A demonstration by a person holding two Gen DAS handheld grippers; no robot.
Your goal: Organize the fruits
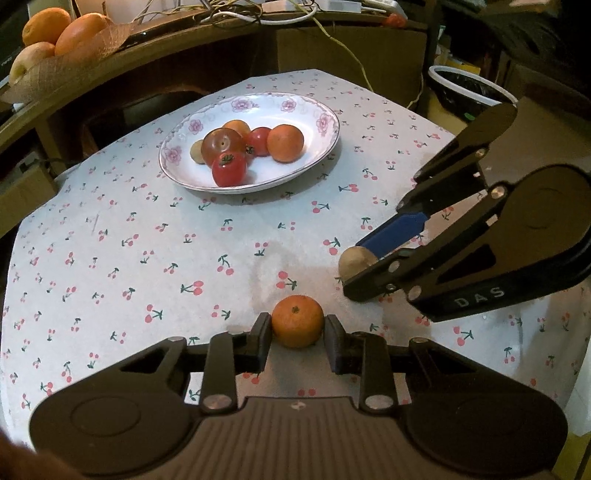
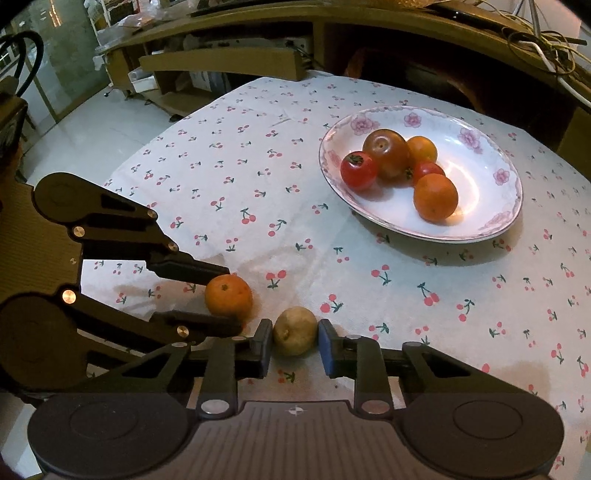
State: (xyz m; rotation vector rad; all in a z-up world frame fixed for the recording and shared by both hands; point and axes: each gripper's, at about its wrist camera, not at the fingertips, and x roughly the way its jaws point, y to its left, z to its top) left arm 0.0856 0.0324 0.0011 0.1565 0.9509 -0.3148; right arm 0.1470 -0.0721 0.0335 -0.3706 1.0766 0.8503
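My left gripper (image 1: 297, 338) is shut on a small orange mandarin (image 1: 297, 320), its fingers touching both sides; it also shows in the right wrist view (image 2: 229, 297). My right gripper (image 2: 295, 341) is shut on a small tan-brown fruit (image 2: 295, 330), seen partly hidden behind its finger in the left wrist view (image 1: 354, 260). Both fruits are at the cherry-print tablecloth (image 1: 166, 258), side by side. A white floral plate (image 1: 321, 122) (image 2: 495, 195) farther back holds several fruits: red tomatoes (image 1: 229, 169), an orange (image 1: 285, 143) and a brownish-red fruit (image 2: 386, 151).
A basket of oranges and an apple (image 1: 55, 33) sits on a wooden shelf at back left. Cables (image 1: 258, 11) lie on the shelf. A lined bin (image 1: 465, 88) stands beyond the table's right edge. A wooden desk (image 2: 221, 59) is behind the table.
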